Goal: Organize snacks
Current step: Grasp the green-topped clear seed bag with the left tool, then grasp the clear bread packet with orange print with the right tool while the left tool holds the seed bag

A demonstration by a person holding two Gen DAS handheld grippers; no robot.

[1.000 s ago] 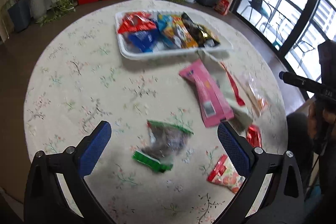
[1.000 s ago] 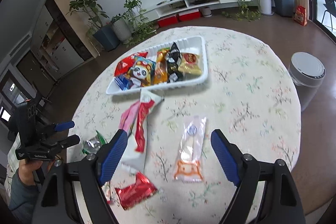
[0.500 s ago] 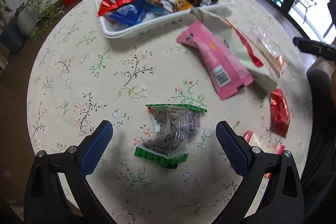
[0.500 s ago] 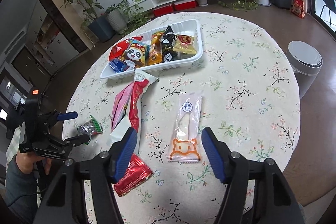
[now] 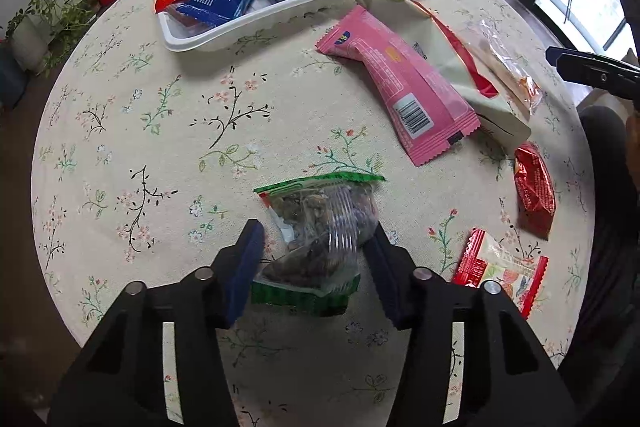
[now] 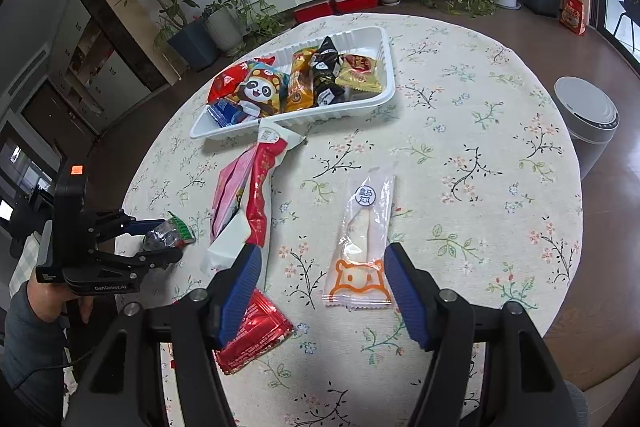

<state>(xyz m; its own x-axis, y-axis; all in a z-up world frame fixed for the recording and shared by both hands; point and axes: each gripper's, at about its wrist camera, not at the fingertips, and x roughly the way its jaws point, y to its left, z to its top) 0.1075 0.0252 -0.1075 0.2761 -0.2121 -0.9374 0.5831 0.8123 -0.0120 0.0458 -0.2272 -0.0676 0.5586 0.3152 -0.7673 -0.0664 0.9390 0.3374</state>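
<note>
Snacks, loose lot, on round floral surface (image 5: 168, 131).

Item 1: clear packet with green ends (image 5: 320, 227), nuts or dried fruit inside, contents unclear. It lies between the blue pads of your left hand-held gripper (image 5: 316, 259). The jaws are narrowed to about the packet's width; whether the pads already press it cannot be told, and it looks to rest on the cloth.

Item 2: clear packet with orange bear print (image 6: 362, 247), flat on the surface. Your right hand-held gripper (image 6: 324, 291) hangs over its near end with jaws wide apart, holding nothing.

Item 3: white tray (image 5: 224, 35), far side of the surface, already carrying red, blue, panda-print, orange and black packets. The right wrist view shows bare tray at its right end.

Item 4: long pink packet (image 5: 404, 91), partly over a cream packet with red stripe (image 5: 448, 39), whose top touches the tray's rim.

Item 5: red foil packet (image 5: 534, 189) and a red-edged packet with fruit print (image 5: 502, 269), near the surface's edge.

Step in hand, by judgement: pick-up of Item 1, with Item 2 lined up for the other side. Next move calls for you to finish closing on the packet's body, not its thin sealed end, lift clear of the cloth, and carry it over the pink packet to the tray. Soft film may slip or buckle, so squeeze gently.
</note>
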